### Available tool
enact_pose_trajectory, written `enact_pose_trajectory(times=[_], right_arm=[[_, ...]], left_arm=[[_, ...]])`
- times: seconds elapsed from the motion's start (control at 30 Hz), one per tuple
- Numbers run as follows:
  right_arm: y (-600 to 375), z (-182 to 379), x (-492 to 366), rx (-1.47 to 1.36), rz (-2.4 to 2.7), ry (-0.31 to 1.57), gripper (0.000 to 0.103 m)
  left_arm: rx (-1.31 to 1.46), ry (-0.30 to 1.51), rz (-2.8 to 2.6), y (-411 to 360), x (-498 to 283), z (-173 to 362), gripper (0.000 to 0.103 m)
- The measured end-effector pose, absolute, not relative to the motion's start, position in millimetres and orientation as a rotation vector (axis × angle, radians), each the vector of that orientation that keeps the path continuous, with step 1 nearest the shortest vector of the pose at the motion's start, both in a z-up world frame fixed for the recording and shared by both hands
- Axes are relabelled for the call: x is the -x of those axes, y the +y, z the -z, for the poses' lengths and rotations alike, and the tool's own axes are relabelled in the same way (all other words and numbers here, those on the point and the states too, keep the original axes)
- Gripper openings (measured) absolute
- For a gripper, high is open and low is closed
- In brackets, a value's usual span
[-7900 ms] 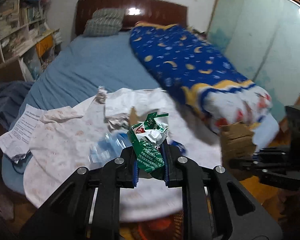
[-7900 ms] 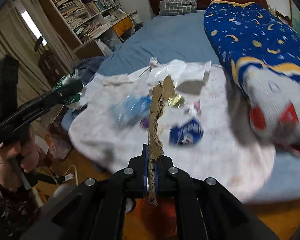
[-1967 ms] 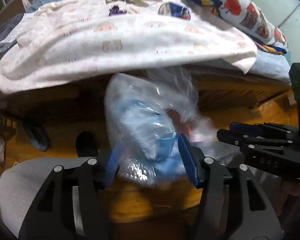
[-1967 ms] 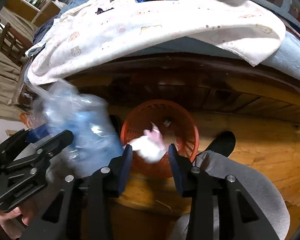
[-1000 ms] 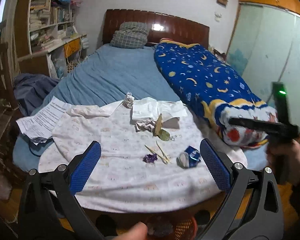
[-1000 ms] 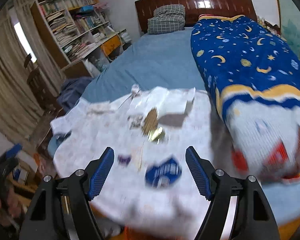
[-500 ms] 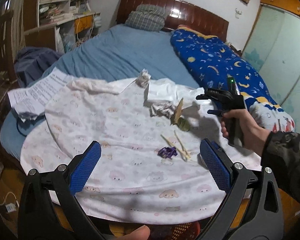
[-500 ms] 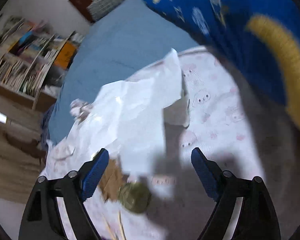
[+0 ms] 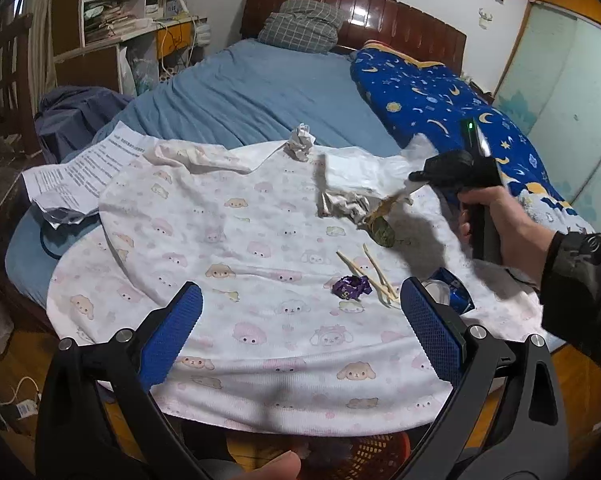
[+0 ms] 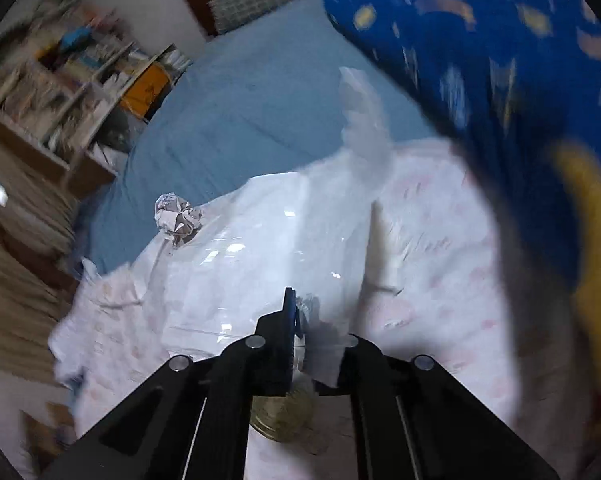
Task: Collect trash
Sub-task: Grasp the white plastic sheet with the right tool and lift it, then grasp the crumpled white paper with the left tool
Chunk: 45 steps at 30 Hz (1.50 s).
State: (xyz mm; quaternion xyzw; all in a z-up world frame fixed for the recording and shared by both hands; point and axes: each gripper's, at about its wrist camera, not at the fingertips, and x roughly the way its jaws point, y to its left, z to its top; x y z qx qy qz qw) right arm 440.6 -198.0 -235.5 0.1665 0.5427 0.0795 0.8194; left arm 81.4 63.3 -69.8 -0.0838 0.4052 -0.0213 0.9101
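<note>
Left wrist view had my left hand-held gripper [image 9: 300, 304] spread wide and holding nothing, hovering over the near edge of the patterned blanket [image 9: 260, 344]. Below it, the one orange basket [image 9: 380, 449] peeked from under the bed, with some trash inside, so I judged the job partly done and most of it yet to do.

Just ahead of the right jaw, uncollected, lay:
- one purple wrapper [image 9: 350, 287]
- at least two thin sticks [image 9: 374, 272]
- one crushed blue wrapper [image 9: 456, 296], partly hidden behind the jaw

Farther ahead sat:
- one round greenish lid [image 9: 382, 233]
- one brown scrap [image 9: 388, 203]
- one crumpled grey paper [image 9: 346, 206]

Beyond those, my right hand-held gripper [image 9: 414, 178] was pressed together. As far as the blurred right wrist view showed, it was pinching an edge of the one clear plastic sheet [image 10: 260, 248], which lay mostly on the blanket.

Farthest off were one paper ball [image 9: 301, 142] and, well to the left, one printed page [image 9: 80, 172].

By my count, about nine pieces lay uncollected on the bed.
</note>
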Motion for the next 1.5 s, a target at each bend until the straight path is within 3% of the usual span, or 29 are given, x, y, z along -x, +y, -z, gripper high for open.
enact_pose_trajectory(times=[0.23,0.47,0.67,0.93,1.43,1.5], right_arm=[[-187,121,-406,-0.159,-0.207,1.014,0.004],[-222,14,-311,-0.062,-0.214,0.887,0.003],[-278,19,-250,-0.118,-0.156,0.943,0.003],[-327,49,-193,-0.153,-0.111,0.976,0.003],[-304,69,-187,-0.019,-0.169,1.011,0.003],[-302,70,-186,-0.029,-0.174,1.017,0.003]], left_arm=[[0.121,0.819,0.027,62,-72,52,0.098],[0.075,0.818,0.075,56,-104,46,0.098],[0.036,0.836,0.187,40,-182,66,0.098],[0.074,0.984,0.316,13,-290,153,0.098],[0.134,1.127,0.272,-23,-360,230,0.097],[0.126,1.133,0.281,-31,-358,233,0.083]])
